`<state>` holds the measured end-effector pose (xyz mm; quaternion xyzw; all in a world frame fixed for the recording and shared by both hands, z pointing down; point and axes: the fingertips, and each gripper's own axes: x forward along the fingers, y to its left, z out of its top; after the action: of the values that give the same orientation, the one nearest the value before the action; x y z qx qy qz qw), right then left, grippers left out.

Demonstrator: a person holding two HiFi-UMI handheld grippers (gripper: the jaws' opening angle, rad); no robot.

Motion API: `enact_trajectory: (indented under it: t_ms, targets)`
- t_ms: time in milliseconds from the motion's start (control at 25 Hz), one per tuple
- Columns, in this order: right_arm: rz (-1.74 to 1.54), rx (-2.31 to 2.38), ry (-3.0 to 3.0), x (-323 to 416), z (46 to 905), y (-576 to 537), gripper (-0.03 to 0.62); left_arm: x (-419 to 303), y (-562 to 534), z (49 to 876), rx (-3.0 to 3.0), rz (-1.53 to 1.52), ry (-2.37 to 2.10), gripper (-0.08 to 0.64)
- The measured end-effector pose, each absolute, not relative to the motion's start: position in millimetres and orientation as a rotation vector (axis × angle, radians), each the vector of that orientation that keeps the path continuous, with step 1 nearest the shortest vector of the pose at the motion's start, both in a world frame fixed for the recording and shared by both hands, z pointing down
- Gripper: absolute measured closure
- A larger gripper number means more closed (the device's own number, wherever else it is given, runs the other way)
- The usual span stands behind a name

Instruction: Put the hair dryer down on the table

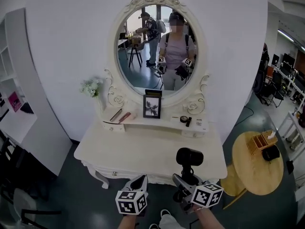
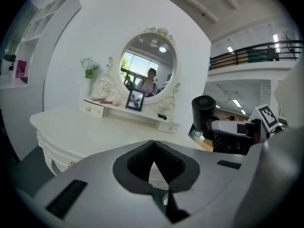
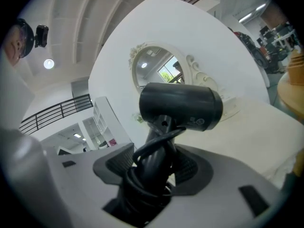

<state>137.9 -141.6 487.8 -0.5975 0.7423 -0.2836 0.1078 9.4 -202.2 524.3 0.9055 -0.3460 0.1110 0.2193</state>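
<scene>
Your right gripper (image 3: 152, 167) is clamped on the handle of the hair dryer (image 3: 180, 106). Both pads press the black grip, and the cord is wound in loops around the handle between them. The dryer stands upright with its barrel lying crosswise above the jaws.

In the head view the hair dryer (image 1: 189, 157) sits at about 5 o'clock from the middle of the white dressing table (image 1: 143, 151). It is over the near right edge and held up, not lying on the top. Your right gripper (image 1: 183, 184) is just below it, at the table's rim.

Your left gripper (image 2: 154, 163) is closed with nothing in it, its pads meeting at the tips. In the head view the left gripper (image 1: 138, 184) hangs at 6 o'clock off the table's near edge, beside the right one but apart from it.

Toward 12 o'clock stands the oval mirror (image 1: 157, 46), with a picture frame (image 1: 152, 106) at its foot. A small bunch of flowers (image 1: 90, 86) is at 10 o'clock. A round wooden table (image 1: 252, 175) stands off at 3 o'clock.
</scene>
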Motion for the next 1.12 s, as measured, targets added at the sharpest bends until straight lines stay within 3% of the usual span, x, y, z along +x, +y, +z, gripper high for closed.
enact_trajectory:
  t_ms: [1120]
  targets:
    - [-1.052, -1.536, 2.572, 140.4, 555.4, -279.3, 0.347, -18.0, -274.6, 528.0, 2.278, 0.217, -1.366, 0.560]
